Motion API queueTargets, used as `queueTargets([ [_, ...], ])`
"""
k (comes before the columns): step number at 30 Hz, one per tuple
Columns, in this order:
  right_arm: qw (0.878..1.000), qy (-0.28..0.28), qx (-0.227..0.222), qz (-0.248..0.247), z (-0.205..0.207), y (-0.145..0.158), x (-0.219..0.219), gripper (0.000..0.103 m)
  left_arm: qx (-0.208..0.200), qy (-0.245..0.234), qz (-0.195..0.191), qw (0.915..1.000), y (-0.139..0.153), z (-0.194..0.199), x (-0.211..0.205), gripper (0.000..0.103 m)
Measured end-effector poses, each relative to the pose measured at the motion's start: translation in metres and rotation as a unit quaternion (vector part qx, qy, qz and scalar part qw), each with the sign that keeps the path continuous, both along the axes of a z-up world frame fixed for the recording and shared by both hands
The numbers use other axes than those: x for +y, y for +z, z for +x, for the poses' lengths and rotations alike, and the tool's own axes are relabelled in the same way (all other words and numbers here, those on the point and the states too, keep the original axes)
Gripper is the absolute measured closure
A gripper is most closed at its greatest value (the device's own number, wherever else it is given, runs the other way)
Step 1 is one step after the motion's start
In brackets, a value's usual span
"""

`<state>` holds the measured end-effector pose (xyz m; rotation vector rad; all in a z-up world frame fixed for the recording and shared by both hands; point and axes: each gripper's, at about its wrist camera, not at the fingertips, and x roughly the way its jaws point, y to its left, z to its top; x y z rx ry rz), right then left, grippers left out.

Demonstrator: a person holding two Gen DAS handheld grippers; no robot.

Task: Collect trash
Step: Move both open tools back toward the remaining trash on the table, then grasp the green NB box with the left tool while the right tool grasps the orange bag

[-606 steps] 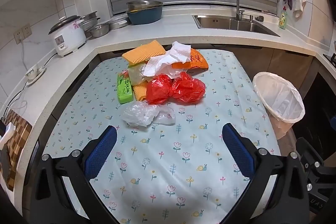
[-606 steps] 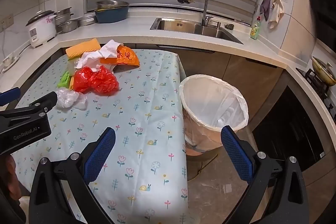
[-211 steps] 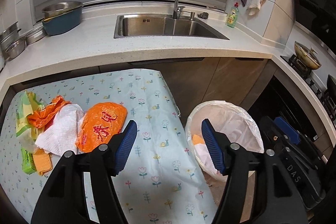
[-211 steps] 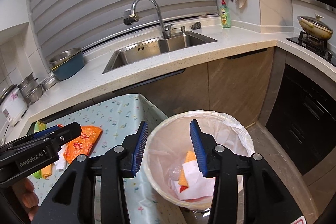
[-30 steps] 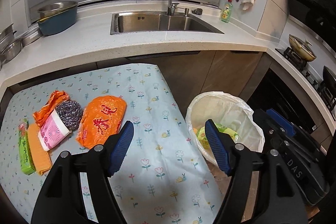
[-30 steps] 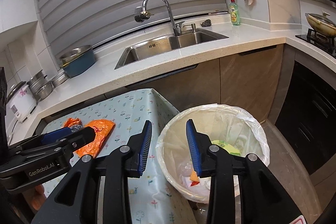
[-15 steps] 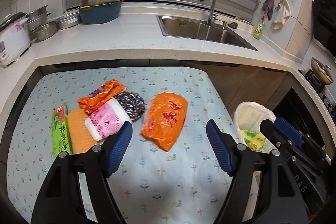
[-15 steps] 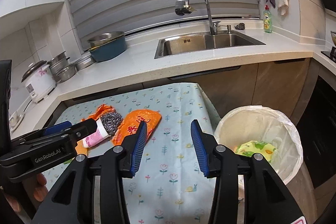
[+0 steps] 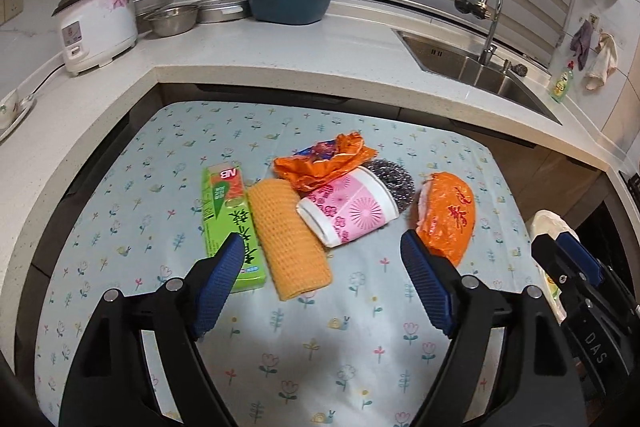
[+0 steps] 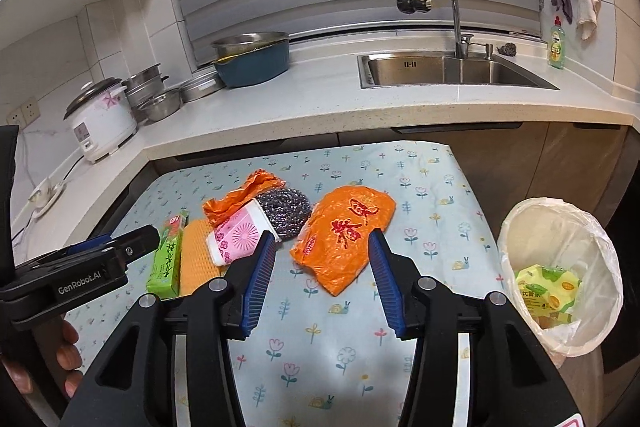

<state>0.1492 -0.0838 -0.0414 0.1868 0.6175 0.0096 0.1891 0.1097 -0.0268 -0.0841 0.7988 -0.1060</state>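
Both blue-padded fingers of the left hand-held gripper (image 9: 322, 259) are standing wide apart with nothing between them, hovering over the bench (image 9: 280, 355) with its pale floral cloth. Beyond the fingertips, a long green cardboard box (image 9: 230, 223) is lying flat, touching a folded orange waffle-weave cloth (image 9: 290, 241) on its right. A pink-and-white flowered paper cup (image 9: 352, 209) is lying on its side against that cloth, with a crumpled orange foil wrapper (image 9: 324, 165) resting over its far edge and a silver steel-wool scourer (image 9: 394, 183) sitting just behind its base. An orange plastic bag with red characters (image 9: 450, 217) is lying near the cup's right. The right hand-held gripper (image 9: 576, 263) is showing at the right edge, in front of the white-lined bin (image 9: 548, 227).

From the right wrist view, the right hand-held gripper (image 10: 322, 275) is also gaping open and empty, its fingers framing the near end of the orange bag (image 10: 344, 231). The scourer (image 10: 286, 207), cup (image 10: 240, 237), wrapper (image 10: 240, 197), cloth (image 10: 196, 257) and green box (image 10: 168, 255) are lying to the left. The bin (image 10: 560, 227) is standing beside the bench (image 10: 320, 347), holding a yellow-green packet (image 10: 548, 287). The left hand-held gripper (image 10: 100, 247) is reaching in from the left.
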Motion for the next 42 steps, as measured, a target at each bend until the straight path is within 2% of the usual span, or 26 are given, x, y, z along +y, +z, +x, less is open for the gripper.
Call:
queueTargets([
  [11,1.000,-0.005,0.017,-0.006,0.021,-0.017,0.027,0.051,0.021,0.035,0.003,0.9991,-0.024,0.012,0.046,0.019],
  [17,0.999,-0.014,0.036,-0.008,0.035,-0.034,0.029,0.051,0.050,0.055,-0.016,0.9971,-0.046,0.024,0.066,0.018],
  [23,0.998,-0.027,0.051,-0.005,0.049,-0.051,0.024,0.049,0.074,0.058,-0.028,0.9952,-0.065,0.038,0.069,0.018],
  [30,0.997,-0.039,0.066,-0.003,0.070,-0.066,0.016,0.049,0.108,0.089,-0.051,0.9889,-0.090,0.059,0.085,0.019],
  [32,0.997,-0.041,0.070,-0.003,0.075,-0.070,0.015,0.048,0.115,0.093,-0.057,0.9874,-0.095,0.063,0.090,0.022],
  [35,0.996,-0.046,0.074,-0.004,0.083,-0.075,0.013,0.039,0.123,0.091,-0.067,0.9859,-0.101,0.068,0.093,0.027],
  [38,0.996,-0.050,0.078,-0.008,0.090,-0.079,0.012,0.039,0.122,0.089,-0.065,0.9863,-0.103,0.071,0.090,0.028],
  [41,0.995,-0.056,0.087,-0.008,0.096,-0.085,0.010,0.038,0.130,0.077,-0.071,0.9859,-0.106,0.077,0.085,0.039],
  [42,0.994,-0.058,0.092,-0.008,0.098,-0.087,0.009,0.038,0.128,0.079,-0.067,0.9863,-0.107,0.077,0.083,0.039],
])
